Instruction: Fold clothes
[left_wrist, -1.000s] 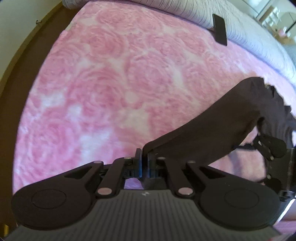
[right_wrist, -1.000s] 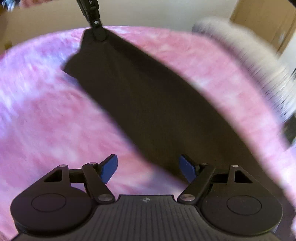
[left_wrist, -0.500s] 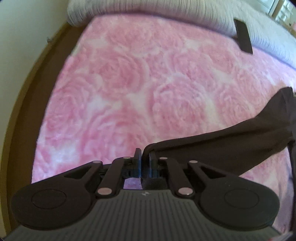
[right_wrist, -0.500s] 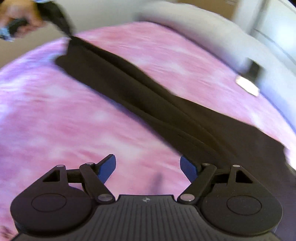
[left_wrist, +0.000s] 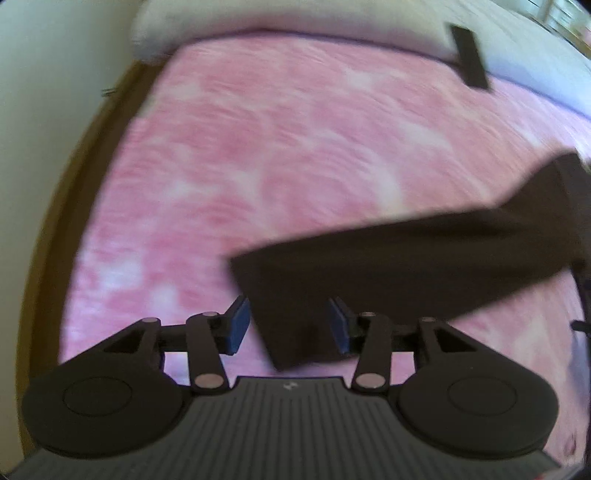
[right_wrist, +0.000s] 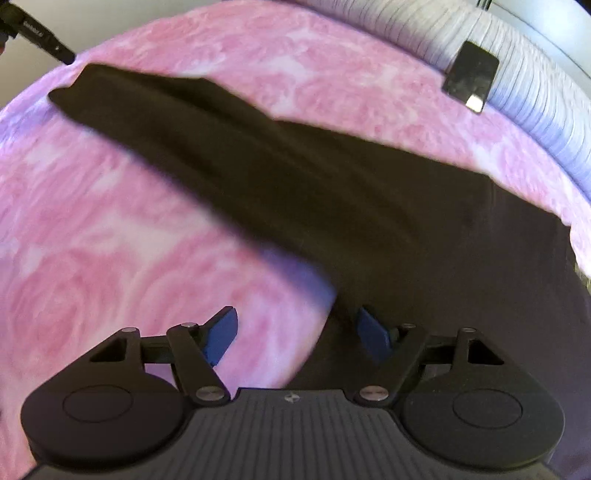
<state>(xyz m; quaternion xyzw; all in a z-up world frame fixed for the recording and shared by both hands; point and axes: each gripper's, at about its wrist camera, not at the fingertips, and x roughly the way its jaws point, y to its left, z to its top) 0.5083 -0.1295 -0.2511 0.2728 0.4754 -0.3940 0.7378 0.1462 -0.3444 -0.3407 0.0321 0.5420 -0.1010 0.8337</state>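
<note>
The left hand-held gripper (left_wrist: 290, 326) has just released the dark garment (right_wrist: 295, 177) onto the pink bed (left_wrist: 277, 147); the right hand-held gripper (right_wrist: 295, 334) hangs released too, so this fold looks laid.

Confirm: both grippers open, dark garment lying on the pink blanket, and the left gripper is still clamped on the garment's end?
Not quite. The left gripper is open, not clamped: the left wrist view shows its blue pads spread apart with the end of the dark garment lying loose between them. The rest holds: the right gripper is open too, and the garment lies on the pink blanket.
</note>
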